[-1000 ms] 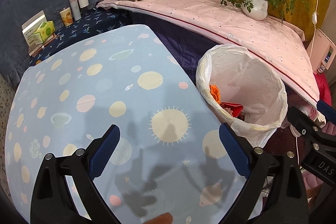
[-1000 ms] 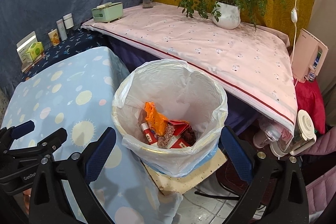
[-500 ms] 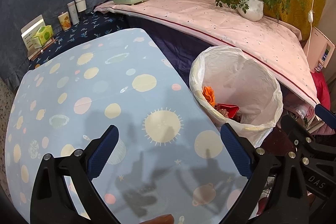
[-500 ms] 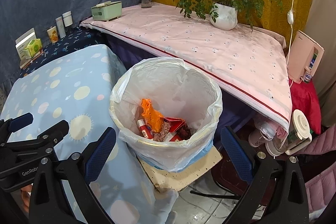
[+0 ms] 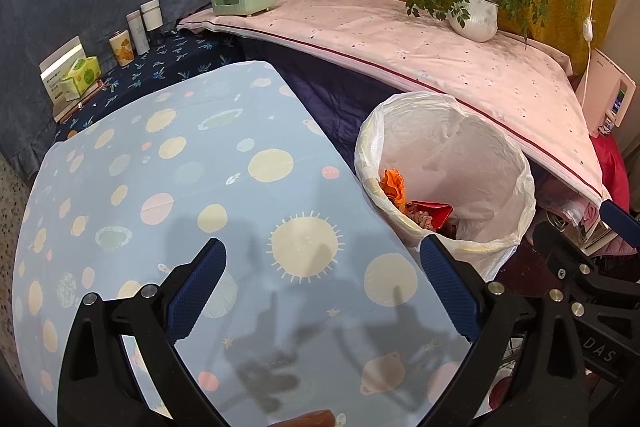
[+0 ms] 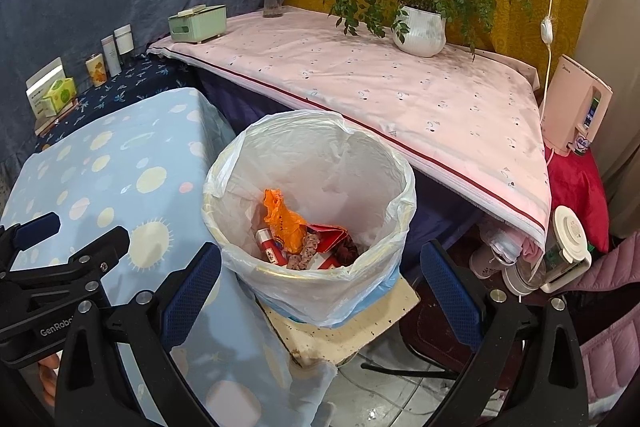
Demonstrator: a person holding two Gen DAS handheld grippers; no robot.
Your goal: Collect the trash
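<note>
Beyond your right gripper (image 6: 320, 279), just past its widely spread, empty fingertips, stands the bin (image 6: 310, 211), lined with a white bag and set on a stained board (image 6: 344, 327). At its bottom lie an orange wrapper (image 6: 282, 219), a red carton (image 6: 328, 233) and other scraps. Your left gripper (image 5: 320, 275) hangs over the blue planet-print tablecloth (image 5: 160, 187), equally wide apart and holding nothing; from it the bin sits ahead and to the right, close beside the right fingertip and against the table's edge. Your two grippers are side by side, near each other.
</note>
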